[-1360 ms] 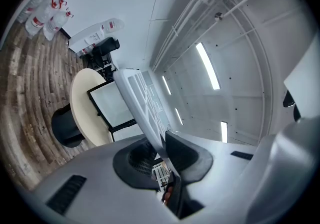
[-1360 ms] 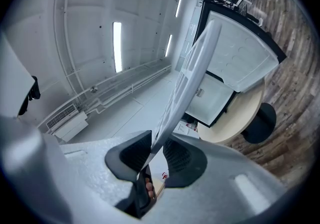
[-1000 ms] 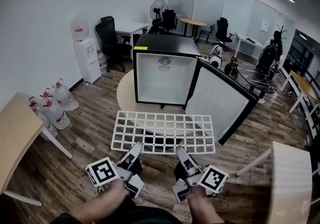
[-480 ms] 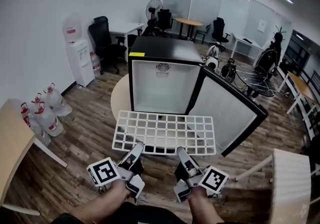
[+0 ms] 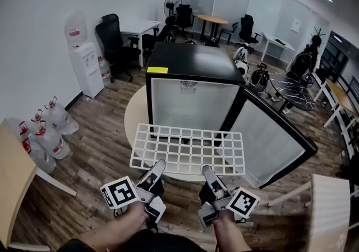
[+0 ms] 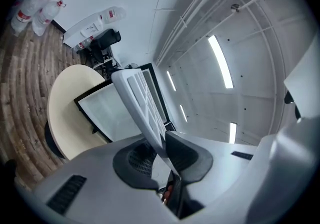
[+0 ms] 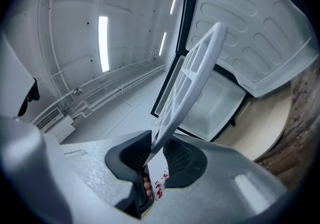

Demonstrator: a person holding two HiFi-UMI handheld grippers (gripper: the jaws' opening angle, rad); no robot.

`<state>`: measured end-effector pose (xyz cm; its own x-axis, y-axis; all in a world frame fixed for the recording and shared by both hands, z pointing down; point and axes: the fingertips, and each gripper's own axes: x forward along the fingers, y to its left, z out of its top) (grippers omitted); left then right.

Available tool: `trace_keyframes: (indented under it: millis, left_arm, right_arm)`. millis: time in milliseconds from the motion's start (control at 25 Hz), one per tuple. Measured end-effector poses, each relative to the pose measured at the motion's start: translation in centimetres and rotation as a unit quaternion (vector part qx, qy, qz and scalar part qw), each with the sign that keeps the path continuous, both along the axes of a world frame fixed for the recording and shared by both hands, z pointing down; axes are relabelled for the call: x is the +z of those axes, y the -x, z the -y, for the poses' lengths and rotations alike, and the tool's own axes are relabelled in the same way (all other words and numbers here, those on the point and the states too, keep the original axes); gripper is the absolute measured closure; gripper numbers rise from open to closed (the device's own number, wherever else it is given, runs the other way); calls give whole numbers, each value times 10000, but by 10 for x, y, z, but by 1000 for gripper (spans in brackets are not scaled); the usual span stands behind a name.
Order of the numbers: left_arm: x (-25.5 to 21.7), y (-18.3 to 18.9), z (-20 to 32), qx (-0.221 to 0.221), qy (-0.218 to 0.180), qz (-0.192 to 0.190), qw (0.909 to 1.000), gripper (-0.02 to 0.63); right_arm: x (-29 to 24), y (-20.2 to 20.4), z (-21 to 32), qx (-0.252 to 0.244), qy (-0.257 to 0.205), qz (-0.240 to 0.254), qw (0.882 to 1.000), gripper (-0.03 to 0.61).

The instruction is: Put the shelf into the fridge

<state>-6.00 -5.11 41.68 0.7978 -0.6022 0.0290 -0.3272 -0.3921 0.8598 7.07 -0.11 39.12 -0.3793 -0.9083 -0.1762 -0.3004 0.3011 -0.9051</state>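
Matt wht plastic shelf (image 5: pixel 188 149), wood-look flr (image 5: pixel 101 144)

Vs 1 s ago the view has closed in on the fridge (image 5: pixel 190 65): it's bigger and lower in frame, w/ more of its black top showing. The shelf (image 5: pixel 188 149) has gone fwd. Its far edge was short of the fridge opening, w/ table visible btwn, and now overlaps the bottom of the opening. The door (image 5: pixel 277 144) reads larger, low corner further down-right. The round table (image 5: pixel 137 119) is now mostly under the shelf. The water dispenser (image 5: pixel 84 65) and water bottles (image 5: pixel 47 130) have slid left in frame. Less of the beige tabletop (image 5: pixel 14 178) at the left edge shows.
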Motion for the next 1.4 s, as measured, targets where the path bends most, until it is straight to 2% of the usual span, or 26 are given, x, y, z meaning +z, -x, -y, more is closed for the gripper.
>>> trace_keyframes:
  millis: [80, 120, 240, 360, 520, 640, 840, 1000, 1160, 1400]
  left_arm:
    - [-6, -7, 17, 143, 125, -487, 9986, 560]
    - [-6, -6, 28, 174, 155, -531, 9983, 560]
    - [3, 2, 61, 188, 157, -186, 9995, 560]
    - [5, -2, 83, 330, 223, -355, 9986, 560]
    - [14, -10, 107, 506, 304, -403, 9974, 561]
    - [12, -21, 127, 597, 369, -637, 9955, 561]
    - [17, -35, 140, 572, 492, -649, 9950, 563]
    - [14, -49, 156, 406, 476, -559, 9965, 563]
    - [17, -62, 169, 232, 678, -661, 9952, 566]
    - [23, -73, 184, 74, 724, -615, 9954, 566]
  right_arm:
    - [2, 3, 20, 25, 18, 37, 10000, 506]
    - [2, 5, 31, 44, 40, 55, 10000, 506]
    - [4, 7, 59, 139, 108, -26, 9998, 506]
    - [7, 6, 83, 233, 145, -57, 9996, 506]
    - [17, -1, 105, 407, 208, -66, 9989, 505]
    - [21, -8, 125, 435, 250, -107, 9987, 505]
    - [24, -23, 143, 367, 363, -90, 9986, 505]
    - [26, -38, 162, 157, 387, -48, 9991, 505]
    - [24, -51, 180, -24, 351, -4, 9994, 505]
    - [30, -63, 197, -162, 421, 66, 9990, 505]
